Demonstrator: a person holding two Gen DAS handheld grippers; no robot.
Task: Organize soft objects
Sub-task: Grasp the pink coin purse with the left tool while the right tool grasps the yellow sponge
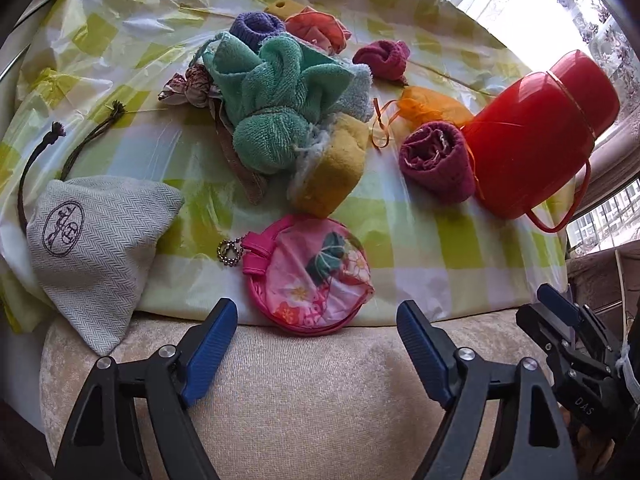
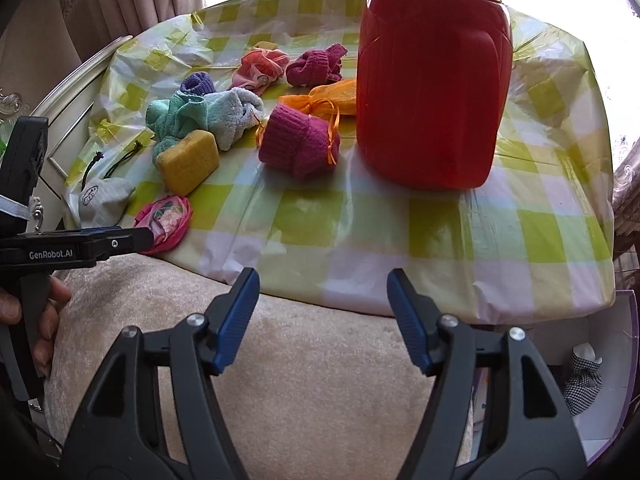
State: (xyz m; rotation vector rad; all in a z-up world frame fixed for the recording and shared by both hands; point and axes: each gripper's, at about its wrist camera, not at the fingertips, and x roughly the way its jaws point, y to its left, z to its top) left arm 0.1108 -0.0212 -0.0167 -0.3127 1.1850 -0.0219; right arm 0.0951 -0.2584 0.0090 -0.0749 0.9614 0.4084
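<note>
Soft items lie on a green-checked cloth (image 1: 460,240): a pink floral round pouch (image 1: 316,280), a grey drawstring bag (image 1: 88,248), a yellow sponge (image 1: 332,168), a knotted teal towel (image 1: 276,92), a maroon rolled sock (image 1: 436,160) and an orange organza bag (image 1: 432,110). A red lidded container (image 1: 536,136) stands at the right. My left gripper (image 1: 318,320) is open and empty, just in front of the pink pouch. My right gripper (image 2: 322,292) is open and empty, at the table's near edge in front of the red container (image 2: 432,88).
Further back lie a purple sock roll (image 1: 256,26), a coral cloth (image 1: 316,26), a second maroon sock (image 1: 382,58) and a small patterned bundle (image 1: 192,84). A beige cushion (image 1: 312,400) lies under both grippers. A checked cloth bag (image 2: 582,380) sits low at the right.
</note>
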